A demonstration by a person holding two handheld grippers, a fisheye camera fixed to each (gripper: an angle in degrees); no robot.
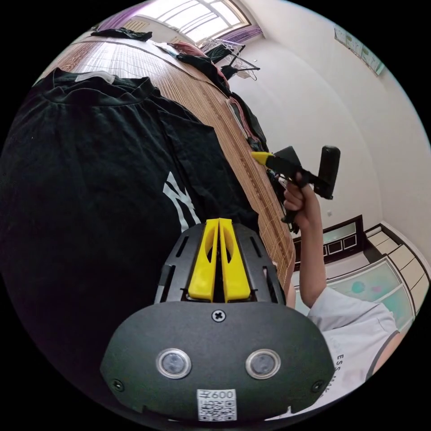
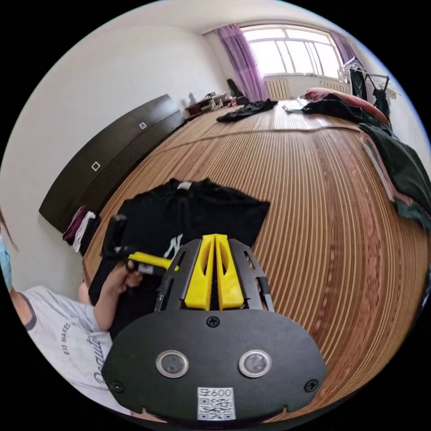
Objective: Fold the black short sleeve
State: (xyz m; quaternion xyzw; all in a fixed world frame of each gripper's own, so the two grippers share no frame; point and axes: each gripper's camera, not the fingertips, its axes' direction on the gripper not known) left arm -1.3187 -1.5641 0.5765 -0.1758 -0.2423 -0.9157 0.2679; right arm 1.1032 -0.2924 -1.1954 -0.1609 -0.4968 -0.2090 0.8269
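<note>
Left gripper view: left tongs (image 1: 218, 221) closed, jaws together, empty — above black shirt (image 1: 90, 179) spread flat on mat (image 1: 233, 148). Right tongs (image 1: 259, 156) held in hand (image 1: 298, 202) past shirt's edge.

Right gripper view: right tongs (image 2: 214, 236) closed, empty. Shirt (image 2: 197, 211) flat on mat (image 2: 323, 202) — left tongs (image 2: 139, 257) over it.

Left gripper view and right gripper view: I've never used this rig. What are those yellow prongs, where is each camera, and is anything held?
Each picture comes from a fisheye camera riding on a hand-held gripper. The yellow prongs are its fingers. In the left gripper view, the left gripper has its fingers closed together, empty, above the black short sleeve, which lies flat on a striped mat. The right gripper looks the same: shut, holding nothing. Each view also catches the person's other hand with its gripper. More dark clothes lie along the mat's edge.
</note>
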